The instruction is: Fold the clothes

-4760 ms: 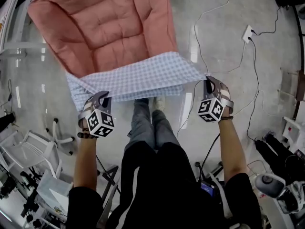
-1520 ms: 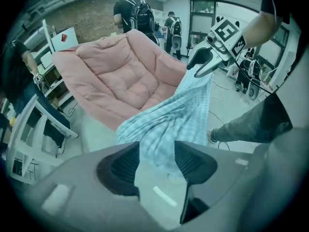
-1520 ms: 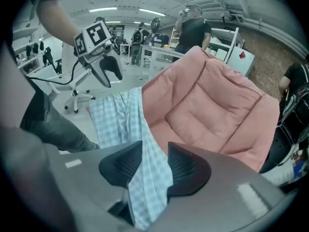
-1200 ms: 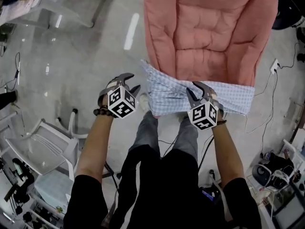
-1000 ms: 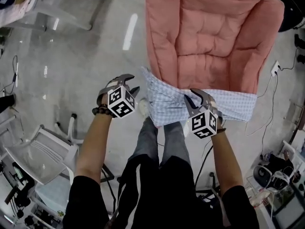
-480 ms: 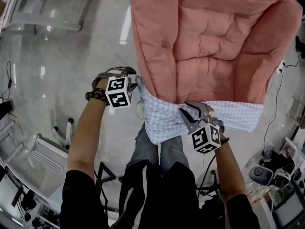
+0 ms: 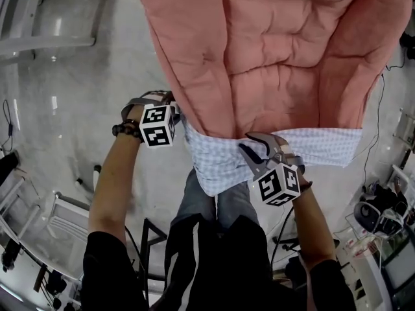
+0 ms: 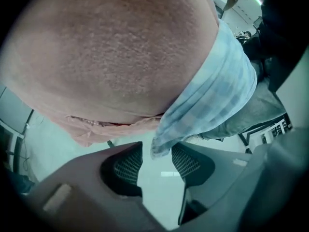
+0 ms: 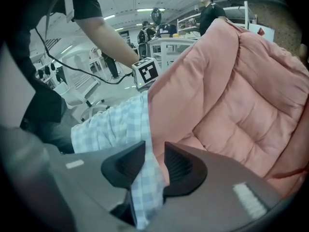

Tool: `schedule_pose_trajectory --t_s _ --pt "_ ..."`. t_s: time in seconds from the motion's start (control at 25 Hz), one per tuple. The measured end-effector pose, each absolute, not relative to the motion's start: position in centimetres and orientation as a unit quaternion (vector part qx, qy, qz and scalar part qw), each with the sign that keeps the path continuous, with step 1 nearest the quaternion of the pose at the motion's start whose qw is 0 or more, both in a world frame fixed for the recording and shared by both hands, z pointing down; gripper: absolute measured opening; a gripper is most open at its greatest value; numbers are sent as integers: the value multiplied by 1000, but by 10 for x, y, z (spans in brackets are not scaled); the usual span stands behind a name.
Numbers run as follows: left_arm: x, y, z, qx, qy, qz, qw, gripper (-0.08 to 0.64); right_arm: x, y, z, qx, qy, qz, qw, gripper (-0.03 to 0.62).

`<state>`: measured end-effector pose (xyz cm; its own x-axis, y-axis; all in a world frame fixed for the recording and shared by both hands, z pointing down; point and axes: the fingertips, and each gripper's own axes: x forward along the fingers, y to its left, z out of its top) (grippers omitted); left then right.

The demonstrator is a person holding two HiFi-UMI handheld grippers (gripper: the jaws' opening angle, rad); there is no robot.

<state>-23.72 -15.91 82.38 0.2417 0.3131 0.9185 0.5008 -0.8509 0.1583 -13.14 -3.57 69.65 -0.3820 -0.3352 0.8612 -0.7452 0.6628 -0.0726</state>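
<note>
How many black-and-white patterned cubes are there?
2. The left cube rides on the left gripper beside the pink quilt; the right cube on the right gripper, over the checked cloth. None seems hidden.

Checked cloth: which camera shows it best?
Head view: the checked cloth shows edge to edge below the pink quilt. Right gripper view shows one part running between that gripper's jaws; left gripper view shows only a blurred corner by open jaws.

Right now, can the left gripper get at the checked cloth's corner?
Probably yes: a corner of the cloth hangs between the open jaws of the left gripper, with nothing blocking it.
</note>
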Motion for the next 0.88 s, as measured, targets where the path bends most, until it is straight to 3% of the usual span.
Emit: schedule_pose_trajectory --t_s 0.12,0.28,0.48,0.88 --pt "-236 -150 825 -784 -269 -553 86 166 -132 -33 692 334 -801 234 439 129" --pt "-237 -145 823 -794 -255 -544 88 33 -132 -30 690 327 -803 232 441 129" --pt "-251 -157 804 -806 -214 -547 77 21 -130 -27 686 313 -802 258 438 127" --pt "-303 -184 721 -806 -124 -569 107 21 -131 -23 696 270 -785 254 497 124"
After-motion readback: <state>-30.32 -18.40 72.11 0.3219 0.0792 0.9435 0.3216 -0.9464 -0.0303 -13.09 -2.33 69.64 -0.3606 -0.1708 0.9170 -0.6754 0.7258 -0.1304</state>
